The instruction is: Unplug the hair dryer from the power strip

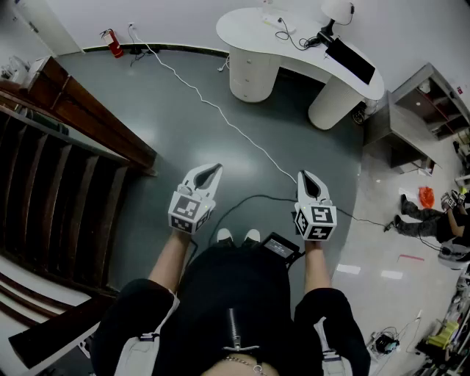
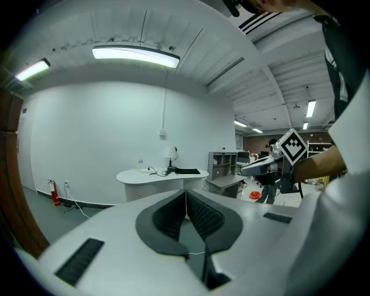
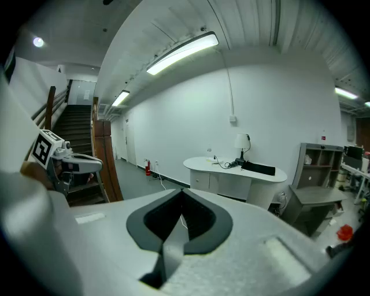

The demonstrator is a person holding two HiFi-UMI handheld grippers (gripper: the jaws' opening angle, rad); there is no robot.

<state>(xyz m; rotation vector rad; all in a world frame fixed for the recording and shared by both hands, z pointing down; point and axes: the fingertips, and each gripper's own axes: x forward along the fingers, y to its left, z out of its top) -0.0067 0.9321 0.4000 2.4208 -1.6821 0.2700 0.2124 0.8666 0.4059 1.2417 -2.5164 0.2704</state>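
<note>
Neither the hair dryer nor the power strip can be made out for certain. The likeliest place is the white curved tabletop [image 1: 246, 26] across the room, where small white items and dark cords [image 1: 285, 28] lie beside a lamp [image 1: 336, 10] and a flat black device [image 1: 351, 60]. That tabletop lies straight ahead of both hands and well apart from them, with its long axis running across the line of approach.

The left hand-held gripper [image 1: 211, 170] and the right hand-held gripper [image 1: 308, 177] are held out side by side above the grey floor, tilted slightly down. Each has its jaws pressed together with nothing between them. The right one appears slightly nearer the cluttered end of the tabletop, so it is probably the better one to reach for a plug.

A white cord [image 1: 220, 114] runs diagonally over the floor from the wall near a fire extinguisher [image 1: 114, 45] toward the right hand, and a black cable [image 1: 250, 200] loops by the person's feet. Both cross the walking path and could snag. A wooden staircase [image 1: 44, 176] borders the left, and grey shelving [image 1: 426, 103] stands to the right.
</note>
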